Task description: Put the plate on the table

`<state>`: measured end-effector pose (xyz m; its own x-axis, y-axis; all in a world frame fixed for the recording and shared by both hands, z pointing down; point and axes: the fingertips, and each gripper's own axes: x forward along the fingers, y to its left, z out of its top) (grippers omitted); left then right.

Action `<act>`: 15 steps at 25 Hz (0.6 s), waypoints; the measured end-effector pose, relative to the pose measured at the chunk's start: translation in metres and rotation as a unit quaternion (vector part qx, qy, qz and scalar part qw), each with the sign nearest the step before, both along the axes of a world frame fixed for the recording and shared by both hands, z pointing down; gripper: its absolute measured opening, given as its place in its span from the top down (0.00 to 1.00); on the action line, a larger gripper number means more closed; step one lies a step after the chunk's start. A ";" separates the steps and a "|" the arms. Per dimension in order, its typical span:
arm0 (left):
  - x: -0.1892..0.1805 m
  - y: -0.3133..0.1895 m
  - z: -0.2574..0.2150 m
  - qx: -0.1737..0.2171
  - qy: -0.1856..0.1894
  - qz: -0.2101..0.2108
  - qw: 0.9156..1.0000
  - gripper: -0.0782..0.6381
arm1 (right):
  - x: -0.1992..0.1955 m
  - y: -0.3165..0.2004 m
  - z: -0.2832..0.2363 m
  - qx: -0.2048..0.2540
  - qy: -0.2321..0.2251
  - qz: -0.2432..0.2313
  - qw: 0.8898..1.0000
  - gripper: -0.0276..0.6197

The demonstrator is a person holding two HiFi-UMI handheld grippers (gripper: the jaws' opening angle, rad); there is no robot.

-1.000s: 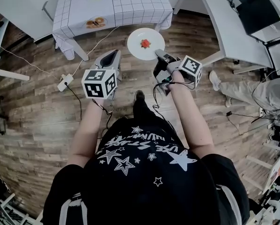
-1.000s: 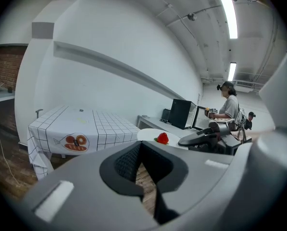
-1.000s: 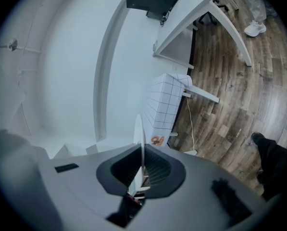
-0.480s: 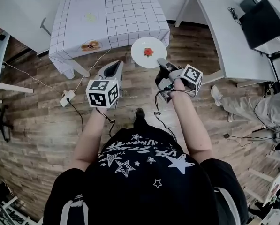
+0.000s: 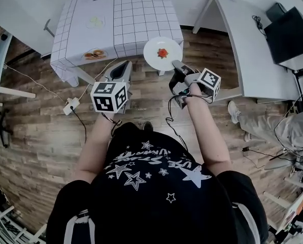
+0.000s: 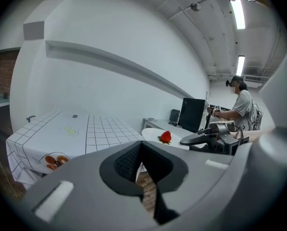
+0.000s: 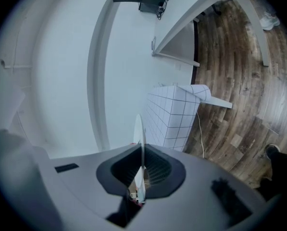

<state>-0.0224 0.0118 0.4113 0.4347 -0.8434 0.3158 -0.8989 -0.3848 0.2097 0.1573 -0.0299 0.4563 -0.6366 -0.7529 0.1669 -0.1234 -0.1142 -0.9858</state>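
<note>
Right hand-held gripper (image 5: 175, 64) tight on plate (image 5: 153, 55) rim, forearm outstretched toward checked table (image 5: 136, 14)

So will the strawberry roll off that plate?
Probably, yes: the strawberry sits loose on the smooth white plate, so a tilt could slide it. The plate looks stiff, pinched only at its rim by the right claw.
</note>
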 end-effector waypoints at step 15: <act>0.000 -0.086 0.022 -0.001 0.016 0.051 0.999 0.88 | 0.000 -0.059 0.031 -0.014 0.016 0.032 0.999 0.92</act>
<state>-0.0223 -0.0747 0.4337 0.5277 -0.7941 0.3015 -0.8481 -0.4729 0.2388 0.1574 -0.0885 0.4875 -0.5807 -0.7874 0.2070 -0.1458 -0.1496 -0.9779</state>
